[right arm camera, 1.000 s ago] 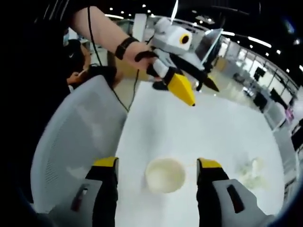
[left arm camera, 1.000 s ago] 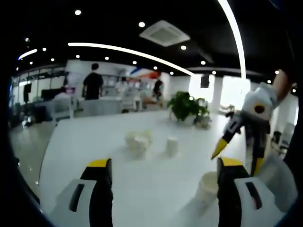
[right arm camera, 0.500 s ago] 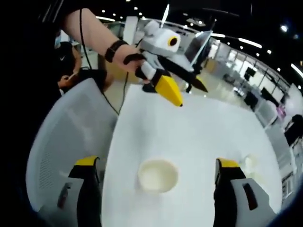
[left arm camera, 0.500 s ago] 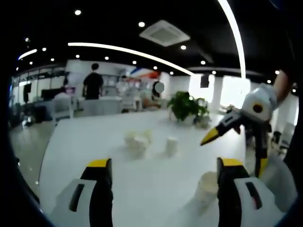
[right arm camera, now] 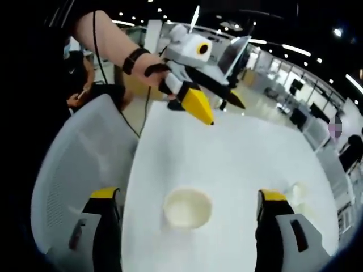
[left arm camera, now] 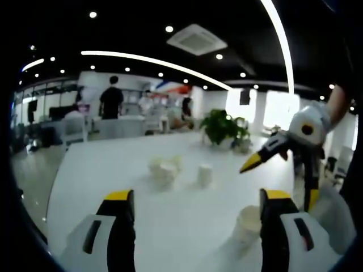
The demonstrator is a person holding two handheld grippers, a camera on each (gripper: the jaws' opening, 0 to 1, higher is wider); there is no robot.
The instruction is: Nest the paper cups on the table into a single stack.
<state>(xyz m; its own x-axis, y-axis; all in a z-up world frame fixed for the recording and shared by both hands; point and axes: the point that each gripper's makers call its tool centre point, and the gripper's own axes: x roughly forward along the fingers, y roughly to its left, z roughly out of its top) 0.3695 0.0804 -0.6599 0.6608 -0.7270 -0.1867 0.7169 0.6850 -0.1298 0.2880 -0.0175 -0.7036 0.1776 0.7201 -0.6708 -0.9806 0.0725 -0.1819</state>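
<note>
White paper cup sits upright on the worktop, centred between my right gripper jaws, spread wide for the grab. Left gripper also spread, empty; other cups wait farther off.
</note>
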